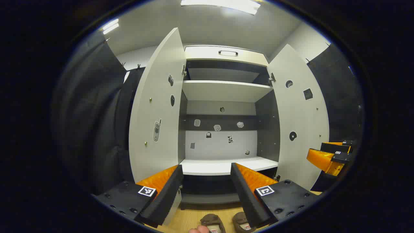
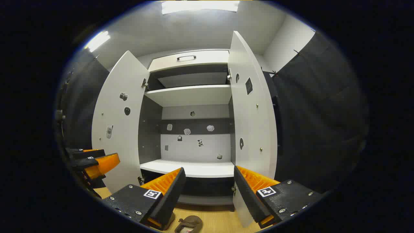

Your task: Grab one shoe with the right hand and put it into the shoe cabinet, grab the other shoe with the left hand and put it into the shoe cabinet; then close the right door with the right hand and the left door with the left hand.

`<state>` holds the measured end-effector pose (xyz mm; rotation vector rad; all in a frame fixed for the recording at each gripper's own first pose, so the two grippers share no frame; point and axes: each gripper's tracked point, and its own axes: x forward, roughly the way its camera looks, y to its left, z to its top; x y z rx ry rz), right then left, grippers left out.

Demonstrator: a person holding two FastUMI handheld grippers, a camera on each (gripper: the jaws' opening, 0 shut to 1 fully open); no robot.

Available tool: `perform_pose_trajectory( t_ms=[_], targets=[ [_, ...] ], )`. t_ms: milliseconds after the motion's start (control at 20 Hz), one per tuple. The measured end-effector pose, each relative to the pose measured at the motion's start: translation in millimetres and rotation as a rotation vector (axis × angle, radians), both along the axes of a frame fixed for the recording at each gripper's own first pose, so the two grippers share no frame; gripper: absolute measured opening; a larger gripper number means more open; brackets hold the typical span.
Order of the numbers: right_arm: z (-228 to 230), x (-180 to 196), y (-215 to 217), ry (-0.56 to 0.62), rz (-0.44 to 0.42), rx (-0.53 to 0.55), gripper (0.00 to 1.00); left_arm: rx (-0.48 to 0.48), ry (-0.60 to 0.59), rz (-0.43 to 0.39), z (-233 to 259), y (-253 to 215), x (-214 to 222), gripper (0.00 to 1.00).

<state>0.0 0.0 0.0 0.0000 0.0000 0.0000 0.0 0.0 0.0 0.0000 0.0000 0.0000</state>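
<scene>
Left gripper view: left gripper point(image 1: 207, 191) raised before the shoe cabinet point(image 1: 223, 87), jaws spread wide, nothing between them. Left door point(image 1: 158, 106) and right door point(image 1: 300, 119) both swung open; shelves bare. Pair of brown shoes point(image 1: 223, 223) down on the wooden floor point(image 1: 187, 216), just below the fingers, side by side. Right gripper point(image 1: 330, 155) off at the right edge, beyond the right door.

Right gripper view: right gripper point(image 2: 208, 191) likewise facing the open shoe cabinet point(image 2: 190, 94), jaws wide and empty. One brown shoe point(image 2: 189, 224) on the floor point(image 2: 220, 220) beneath. Left gripper point(image 2: 93, 161) at the left, beside the left door point(image 2: 119, 123).
</scene>
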Motion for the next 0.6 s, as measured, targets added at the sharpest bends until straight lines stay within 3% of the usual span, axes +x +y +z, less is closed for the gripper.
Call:
perform_pose_trajectory(
  t_ms=[600],
  targets=[
    [4.3, 4.8, 7.8, -0.008, -0.007, -0.004, 0.92, -0.006, 0.021, -0.013, -4.5, 4.2, -0.9, 0.96]
  ],
)
